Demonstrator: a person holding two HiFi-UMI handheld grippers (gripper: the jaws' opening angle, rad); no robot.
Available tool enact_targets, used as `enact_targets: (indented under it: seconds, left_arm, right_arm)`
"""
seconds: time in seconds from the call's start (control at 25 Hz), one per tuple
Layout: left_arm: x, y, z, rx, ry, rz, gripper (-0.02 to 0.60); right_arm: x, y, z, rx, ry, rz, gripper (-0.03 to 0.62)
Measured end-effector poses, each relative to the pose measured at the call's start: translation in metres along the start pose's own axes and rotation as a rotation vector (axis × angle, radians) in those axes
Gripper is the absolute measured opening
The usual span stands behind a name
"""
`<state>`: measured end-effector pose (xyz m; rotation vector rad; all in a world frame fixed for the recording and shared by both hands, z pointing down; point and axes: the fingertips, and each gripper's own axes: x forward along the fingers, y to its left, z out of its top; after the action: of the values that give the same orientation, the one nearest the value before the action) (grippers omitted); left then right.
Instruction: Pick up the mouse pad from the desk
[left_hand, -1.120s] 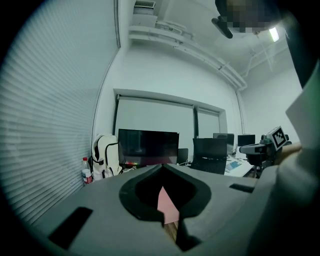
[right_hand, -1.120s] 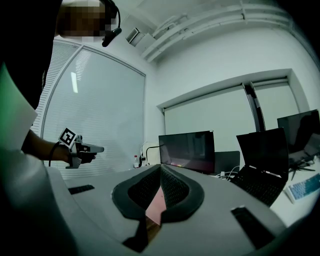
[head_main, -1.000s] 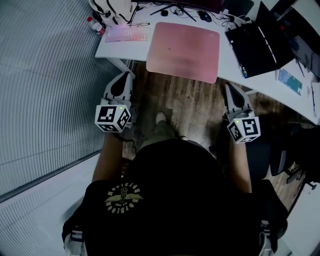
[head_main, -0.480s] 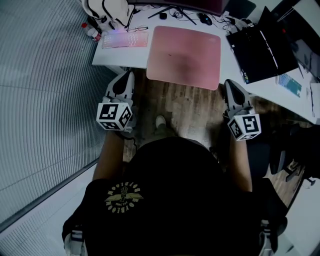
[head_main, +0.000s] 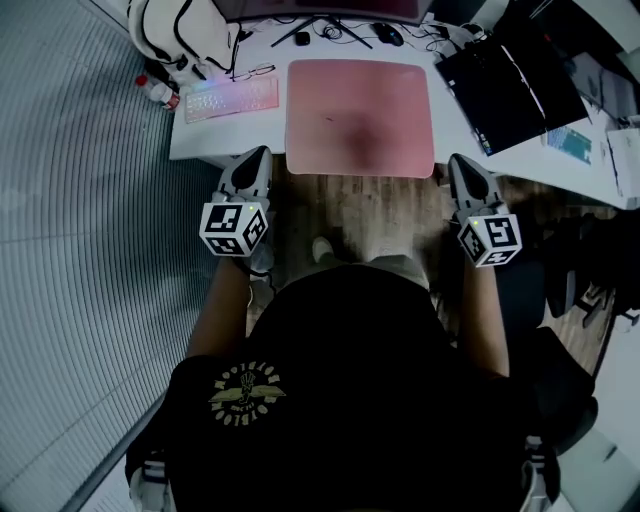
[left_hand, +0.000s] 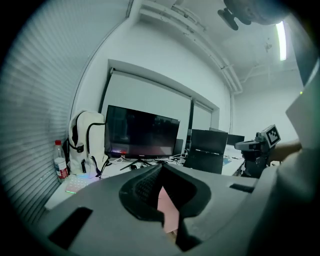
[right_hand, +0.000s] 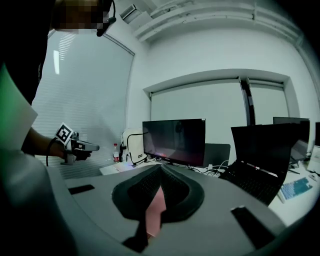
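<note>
Both grippers are closed and empty: your left gripper (head_main: 258, 155) sits near the pink mouse pad's (head_main: 360, 115) seven o'clock corner and your right gripper (head_main: 458, 162) near its five o'clock corner, apparently not touching it. The pad lies flat on the white desk (head_main: 200, 135), unlifted. Opening, gripping the near edge and raising it all remain.

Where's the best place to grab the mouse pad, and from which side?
Take the mouse pad by its near edge, coming in level from the front. It lies flat and thin on the desk, but that edge seems to overhang, leaving room under it. The left tongs and right tongs are shut; open them first.
</note>
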<state>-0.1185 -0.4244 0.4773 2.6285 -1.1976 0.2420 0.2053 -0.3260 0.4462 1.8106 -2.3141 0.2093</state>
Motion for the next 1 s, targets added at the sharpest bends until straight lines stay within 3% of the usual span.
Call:
enact_targets:
  seconds: [0.4,0.68,1.0]
  left_arm:
    - [0.036,0.023,-0.059,-0.019,0.138,-0.055,0.007]
    - [0.061,0.024,-0.101,-0.044,0.197,-0.048,0.008]
    - [0.085,0.041,-0.15,-0.118,0.286,0.004,0.008]
  right_arm:
    - [0.026,-0.017,-0.06,0.102,0.105,-0.023,0.002]
    - [0.029,-0.047,-0.122,0.169,0.171,-0.06,0.003]
    - [0.058,-0.052,-0.174,0.208,0.27,-0.006,0.024]
